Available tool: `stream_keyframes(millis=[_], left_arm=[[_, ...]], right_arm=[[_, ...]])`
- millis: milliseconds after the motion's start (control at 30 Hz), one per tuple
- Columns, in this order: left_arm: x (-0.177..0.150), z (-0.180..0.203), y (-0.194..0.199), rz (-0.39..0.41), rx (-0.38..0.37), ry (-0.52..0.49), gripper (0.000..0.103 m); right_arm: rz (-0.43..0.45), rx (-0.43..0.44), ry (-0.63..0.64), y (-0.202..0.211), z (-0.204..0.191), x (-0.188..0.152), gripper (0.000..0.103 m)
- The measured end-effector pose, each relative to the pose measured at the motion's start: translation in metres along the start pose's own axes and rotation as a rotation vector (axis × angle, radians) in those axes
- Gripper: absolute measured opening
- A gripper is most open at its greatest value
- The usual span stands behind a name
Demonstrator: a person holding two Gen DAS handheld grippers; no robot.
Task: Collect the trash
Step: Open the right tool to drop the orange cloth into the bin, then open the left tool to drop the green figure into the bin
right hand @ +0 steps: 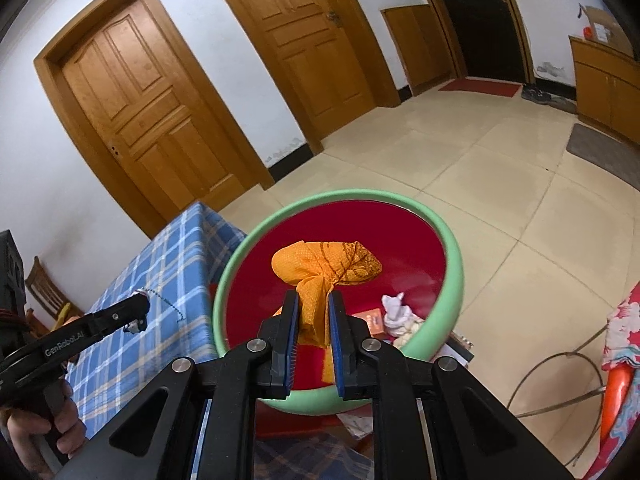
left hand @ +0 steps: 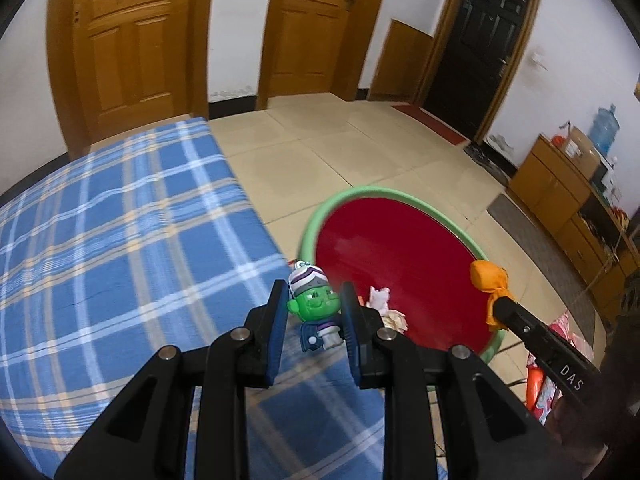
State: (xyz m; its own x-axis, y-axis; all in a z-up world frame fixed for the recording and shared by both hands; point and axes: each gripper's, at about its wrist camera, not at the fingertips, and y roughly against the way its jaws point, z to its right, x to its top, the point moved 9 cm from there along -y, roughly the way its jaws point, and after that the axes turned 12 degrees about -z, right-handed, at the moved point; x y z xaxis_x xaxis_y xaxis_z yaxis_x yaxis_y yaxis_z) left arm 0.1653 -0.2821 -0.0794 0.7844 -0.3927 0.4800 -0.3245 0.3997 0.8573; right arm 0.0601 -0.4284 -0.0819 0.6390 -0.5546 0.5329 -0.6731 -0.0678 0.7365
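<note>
My left gripper (left hand: 314,308) is shut on a small green-faced toy figure (left hand: 316,306) with a purple-striped hat, held over the edge of the blue plaid table (left hand: 120,240). My right gripper (right hand: 313,312) is shut on a crumpled orange cloth wad (right hand: 326,266), held above the red basin with a green rim (right hand: 452,252). The basin (left hand: 316,220) holds crumpled white and pink paper (right hand: 396,314) and an orange card (right hand: 370,318). The right gripper with the wad (left hand: 488,276) also shows in the left wrist view. The left gripper (right hand: 136,312) shows in the right wrist view.
The basin stands beside the table over a tiled floor (left hand: 320,140). Wooden doors (left hand: 132,40) line the far wall. A low wooden cabinet (left hand: 560,184) with a water jug stands at right. A wire stand with floral fabric (right hand: 616,340) is at right.
</note>
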Motion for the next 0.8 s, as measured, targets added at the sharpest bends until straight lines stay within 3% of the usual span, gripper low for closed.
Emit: stream_keyframes(millis=[267,633,700,800], left_arm=[[0.001,0.024,-0.018,-0.032,-0.014,-0.044,0.026],[0.001,0.037,-0.031,-0.051,-0.036,-0.08,0.026],[0.001,0.037,-0.03,-0.045,-0.032,-0.086,0.035],[0.001,0.035,-0.027,-0.035,-0.021,-0.083,0.038]], right_arm=[[-0.012,-0.001,-0.025,-0.002,0.015,0.0,0.028],[0.014,0.003,-0.046,0.006,0.025,0.002,0.029],[0.017,0.003,-0.045,0.007,0.024,0.002,0.029],[0.019,0.002,-0.045,0.008,0.024,0.003,0.029]])
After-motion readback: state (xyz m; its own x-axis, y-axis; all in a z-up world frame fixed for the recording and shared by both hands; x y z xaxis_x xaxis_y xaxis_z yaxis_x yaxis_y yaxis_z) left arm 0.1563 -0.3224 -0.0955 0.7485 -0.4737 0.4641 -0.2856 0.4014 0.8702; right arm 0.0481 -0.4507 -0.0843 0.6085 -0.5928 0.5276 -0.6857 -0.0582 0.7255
